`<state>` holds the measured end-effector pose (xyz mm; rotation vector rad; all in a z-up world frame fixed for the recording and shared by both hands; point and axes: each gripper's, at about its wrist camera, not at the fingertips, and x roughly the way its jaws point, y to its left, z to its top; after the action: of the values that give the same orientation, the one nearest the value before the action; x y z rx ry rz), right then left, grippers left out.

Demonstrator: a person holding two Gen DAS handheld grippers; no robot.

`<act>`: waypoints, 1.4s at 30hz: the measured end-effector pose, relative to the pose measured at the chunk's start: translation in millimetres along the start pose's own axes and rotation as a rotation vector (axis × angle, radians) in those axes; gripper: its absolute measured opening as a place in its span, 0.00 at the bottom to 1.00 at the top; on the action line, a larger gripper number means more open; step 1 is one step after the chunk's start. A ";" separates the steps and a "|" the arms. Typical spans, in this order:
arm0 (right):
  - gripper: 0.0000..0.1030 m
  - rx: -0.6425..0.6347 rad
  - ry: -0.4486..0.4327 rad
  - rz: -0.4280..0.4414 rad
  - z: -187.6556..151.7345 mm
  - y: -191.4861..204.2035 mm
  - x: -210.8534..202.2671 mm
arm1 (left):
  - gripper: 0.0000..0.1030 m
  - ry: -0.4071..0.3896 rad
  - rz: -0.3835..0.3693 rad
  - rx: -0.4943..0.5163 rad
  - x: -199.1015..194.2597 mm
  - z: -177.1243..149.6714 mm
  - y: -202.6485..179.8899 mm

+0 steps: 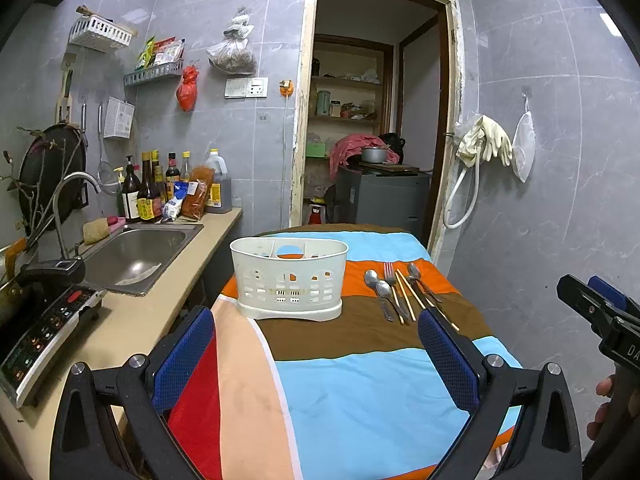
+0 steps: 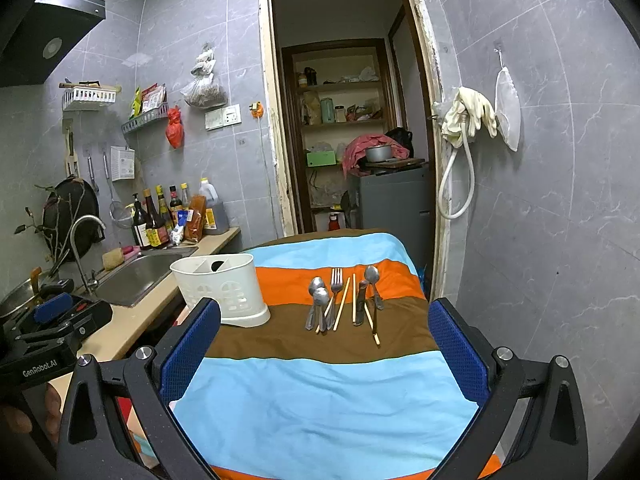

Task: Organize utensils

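A: What is sitting nearest the lens?

B: The left gripper point(image 1: 316, 356), its blue pads point(image 1: 182, 354) standing wide apart with nothing between them, hanging over the near end of the striped cloth point(image 1: 360, 392). The right gripper point(image 2: 324, 354) is doing the same on its side, jaws spread and empty.

A: Where are the utensils lying?

B: They are lying in a loose row on the orange and brown stripes, toward the cloth's far right corner. Two spoons point(image 2: 318, 296) are overlapping at the left of the row, a fork point(image 2: 335, 286) is lying just beside them, then chopsticks point(image 2: 347, 300), and another spoon point(image 2: 373, 280) is resting at the right end. One chopstick is sticking out nearer than the rest.

A: And the caddy?

B: The caddy point(image 1: 289, 276) is standing upright near the cloth's far left edge, well apart from the row; as far as its top shows, nothing is sticking out of it. Neither gripper is touching it.

A: Anything else?

B: A sink point(image 1: 136, 256) is sitting in the worktop point(image 1: 132, 324) left of the cloth, with bottles point(image 1: 152, 192) standing at its far end, and a hand point(image 1: 604, 408) is showing at the right edge of the left view.
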<state>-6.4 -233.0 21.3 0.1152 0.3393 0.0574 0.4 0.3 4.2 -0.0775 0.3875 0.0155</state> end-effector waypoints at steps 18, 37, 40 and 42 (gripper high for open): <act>0.99 0.005 0.021 0.014 -10.6 8.2 6.7 | 0.99 0.006 0.006 -0.002 3.5 -2.5 11.9; 0.99 0.010 0.030 0.023 -8.7 7.1 8.9 | 0.99 0.009 0.007 -0.001 4.0 -2.1 10.8; 0.99 0.010 0.032 0.025 -9.5 8.8 8.7 | 0.99 0.011 0.008 0.000 4.1 -1.9 10.7; 0.99 0.010 0.035 0.025 -10.5 9.6 10.2 | 0.99 0.011 0.007 0.000 4.1 -2.1 10.8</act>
<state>-0.6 -221.6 9.2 0.1281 0.3734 0.0829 3.1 10.9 -0.1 -0.0767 0.3988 0.0225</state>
